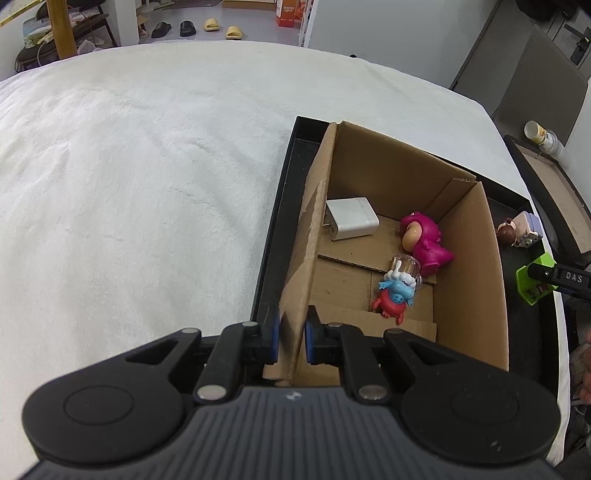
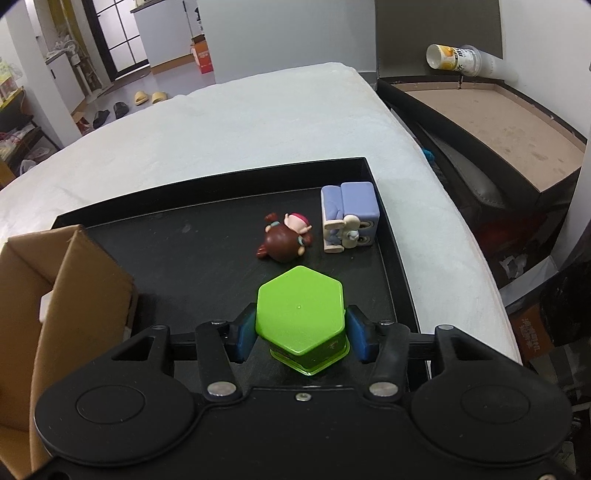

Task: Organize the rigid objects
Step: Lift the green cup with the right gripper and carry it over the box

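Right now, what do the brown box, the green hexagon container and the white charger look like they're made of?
Brown box: corrugated cardboard, matte, with raw torn edges and folded flaps. Green hexagon container: likely moulded plastic, smooth and slightly glossy, with a small moulding dot on its lid. White charger: probably hard plastic, smooth satin shell with rounded corners.

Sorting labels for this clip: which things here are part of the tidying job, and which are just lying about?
Job:
- cardboard box, left tool shut on its wall
- green hexagonal box in right tool
- charger, pink toy, blue-red toy in box
- brown-haired doll, sofa figure on black tray

Lying about:
- slippers
- cup
- orange carton
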Demonstrator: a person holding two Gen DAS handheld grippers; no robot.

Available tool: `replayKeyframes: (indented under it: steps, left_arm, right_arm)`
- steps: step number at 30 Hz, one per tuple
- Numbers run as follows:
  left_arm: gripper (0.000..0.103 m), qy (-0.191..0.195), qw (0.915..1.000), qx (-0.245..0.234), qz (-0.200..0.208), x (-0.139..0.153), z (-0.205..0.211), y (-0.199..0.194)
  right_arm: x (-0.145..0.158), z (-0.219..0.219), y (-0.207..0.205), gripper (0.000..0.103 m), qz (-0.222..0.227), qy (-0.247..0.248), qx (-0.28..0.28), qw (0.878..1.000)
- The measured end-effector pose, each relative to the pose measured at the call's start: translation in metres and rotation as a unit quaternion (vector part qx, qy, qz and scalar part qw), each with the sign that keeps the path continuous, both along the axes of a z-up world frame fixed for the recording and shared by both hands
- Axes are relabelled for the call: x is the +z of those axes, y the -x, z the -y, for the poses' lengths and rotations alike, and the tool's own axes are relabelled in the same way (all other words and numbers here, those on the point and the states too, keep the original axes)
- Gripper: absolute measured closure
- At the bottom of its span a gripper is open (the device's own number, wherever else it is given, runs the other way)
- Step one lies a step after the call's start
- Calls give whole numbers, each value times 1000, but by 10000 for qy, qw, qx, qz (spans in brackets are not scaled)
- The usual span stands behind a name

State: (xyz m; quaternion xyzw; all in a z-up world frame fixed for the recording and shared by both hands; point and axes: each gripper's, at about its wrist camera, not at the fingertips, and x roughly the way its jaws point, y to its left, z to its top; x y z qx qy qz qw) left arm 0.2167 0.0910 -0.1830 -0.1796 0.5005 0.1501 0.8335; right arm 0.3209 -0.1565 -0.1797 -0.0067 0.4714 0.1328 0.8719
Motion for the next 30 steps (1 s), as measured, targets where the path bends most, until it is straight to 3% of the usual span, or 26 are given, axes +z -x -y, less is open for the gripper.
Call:
replayKeyframes:
  steps: [7,30]
  left_arm:
    - [91,47,10000,30,17,-1,-1,0]
    - [90,217,9996,107,120,-1,-6,5]
  right_arm:
    - [15,4,11,54,-69,-142,105,9998]
    - [78,-14,42,54,377,-104,373,9985]
